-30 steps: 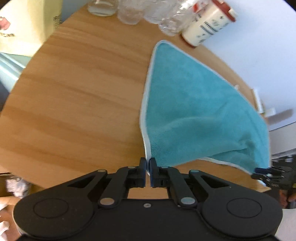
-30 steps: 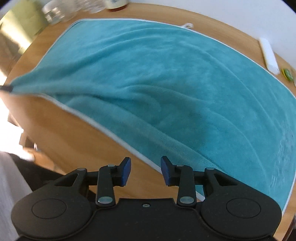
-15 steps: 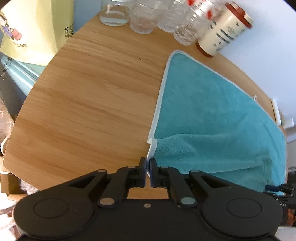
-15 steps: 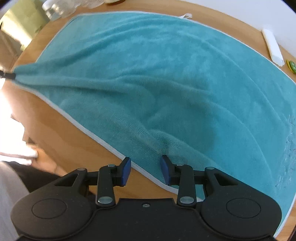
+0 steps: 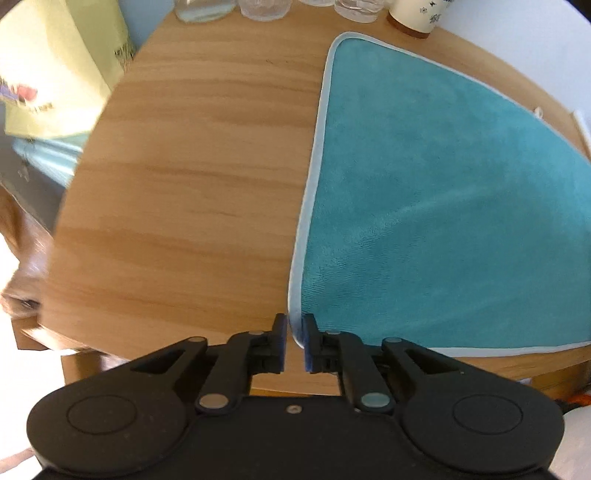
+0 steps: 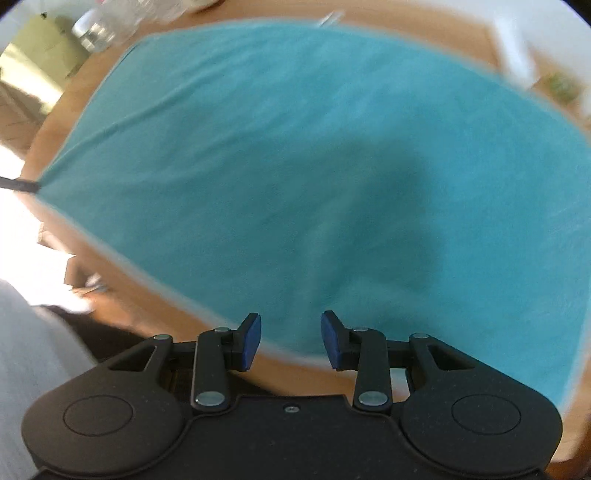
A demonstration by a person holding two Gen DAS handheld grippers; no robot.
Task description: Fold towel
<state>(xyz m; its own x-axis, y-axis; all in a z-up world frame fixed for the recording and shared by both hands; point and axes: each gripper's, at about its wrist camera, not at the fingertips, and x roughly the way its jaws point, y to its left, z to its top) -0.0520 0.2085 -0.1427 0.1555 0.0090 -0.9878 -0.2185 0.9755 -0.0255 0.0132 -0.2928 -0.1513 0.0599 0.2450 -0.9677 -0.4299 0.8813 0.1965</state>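
Left gripper (image 5: 294, 345) jaws slightly parted, a narrow gap between them — near-left corner of the teal towel (image 5: 443, 206) sits in that gap. Towel lies flat on the wooden table (image 5: 192, 184), white piping visible. Glasses (image 5: 264, 7) and a cup (image 5: 417, 14) line the far edge.

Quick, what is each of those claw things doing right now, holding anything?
Left gripper: slightly open, towel corner between its fingers, not clamped.
Right gripper: open, empty, over the towel's near edge.

- Glasses (image 5: 263, 8) and a cup (image 5: 417, 14) are cut off at the left wrist view's top edge.
- Towel (image 6: 295, 166) and table (image 6: 424, 16) are motion-blurred in the right wrist view.
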